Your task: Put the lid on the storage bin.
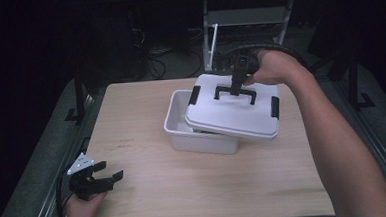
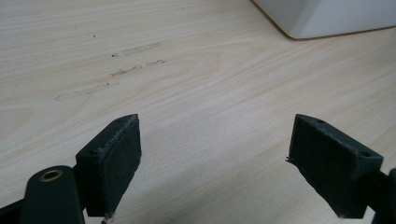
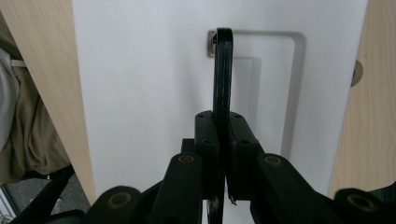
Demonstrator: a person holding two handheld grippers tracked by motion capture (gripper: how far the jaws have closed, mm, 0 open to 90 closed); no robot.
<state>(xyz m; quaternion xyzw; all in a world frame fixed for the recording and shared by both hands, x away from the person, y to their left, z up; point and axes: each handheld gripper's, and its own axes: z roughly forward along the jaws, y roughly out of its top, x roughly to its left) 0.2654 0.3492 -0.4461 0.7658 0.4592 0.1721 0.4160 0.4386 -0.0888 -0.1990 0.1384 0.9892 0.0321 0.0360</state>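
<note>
The lid (image 1: 233, 111) is white and flat, with a black handle (image 1: 235, 92) in its middle and a black clip (image 1: 194, 95) on its left side and another (image 1: 274, 106) on its right side. It sits askew over the white box (image 1: 179, 126), shifted to the right, so the left part of the box is uncovered. The box stands on the far middle part of the wooden table (image 1: 195, 183).

The right gripper (image 1: 238, 81) comes from the far side and its jaws are closed tight on the raised handle (image 3: 222, 70); the hand (image 1: 274, 66) holds it just behind the lid.

The left gripper (image 1: 109, 174) lies at the near left corner of the table, well apart from the box. Its jaws are wide open with nothing between them, over bare wood (image 2: 196, 93).
</note>
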